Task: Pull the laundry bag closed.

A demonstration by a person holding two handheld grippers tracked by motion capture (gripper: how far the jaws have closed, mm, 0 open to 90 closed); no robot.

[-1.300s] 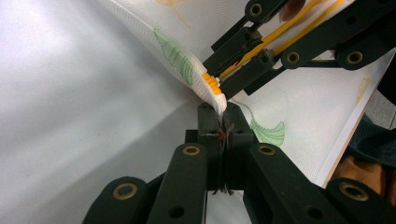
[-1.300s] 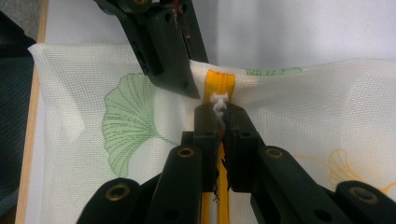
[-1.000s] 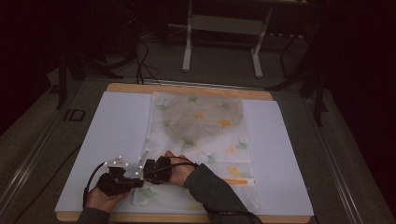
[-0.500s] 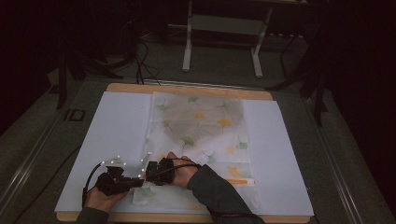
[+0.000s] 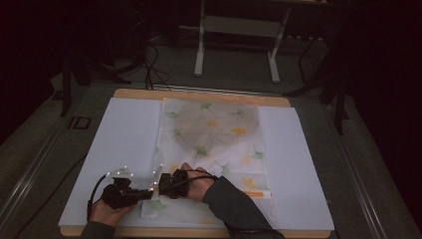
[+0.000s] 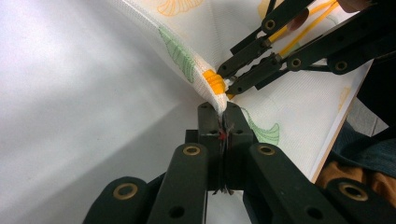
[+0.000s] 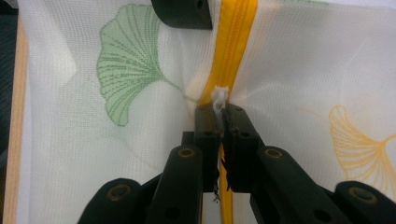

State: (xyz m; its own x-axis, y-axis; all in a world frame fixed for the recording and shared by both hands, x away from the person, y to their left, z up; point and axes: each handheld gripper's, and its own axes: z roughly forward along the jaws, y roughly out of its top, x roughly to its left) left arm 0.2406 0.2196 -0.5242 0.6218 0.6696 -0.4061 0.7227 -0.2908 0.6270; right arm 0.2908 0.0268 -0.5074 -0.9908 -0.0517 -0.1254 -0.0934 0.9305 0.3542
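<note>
Both grippers pinch the mesh bag (image 5: 214, 134): left gripper (image 6: 223, 109) its edge, right gripper (image 7: 219, 109) seemingly the zipper pull (image 7: 219, 95).

White mesh bag (image 5: 214, 134) printed with green and orange ginkgo leaves, yellow zipper (image 7: 232, 42) with white pull tab (image 7: 219, 99), black grippers, white table sheet (image 5: 124, 144), tan wooden table edge (image 5: 199, 94).

Your two hand-held black two-jaw grippers, the left gripper (image 5: 149, 192) and the right gripper (image 5: 160, 185), have flat link bars with round brass-coloured rivets. A black cable (image 5: 92, 191) loops from the left one. Small white dots mark the grey plates on top. Your right sleeve (image 5: 234, 206) is dark grey-green.
</note>
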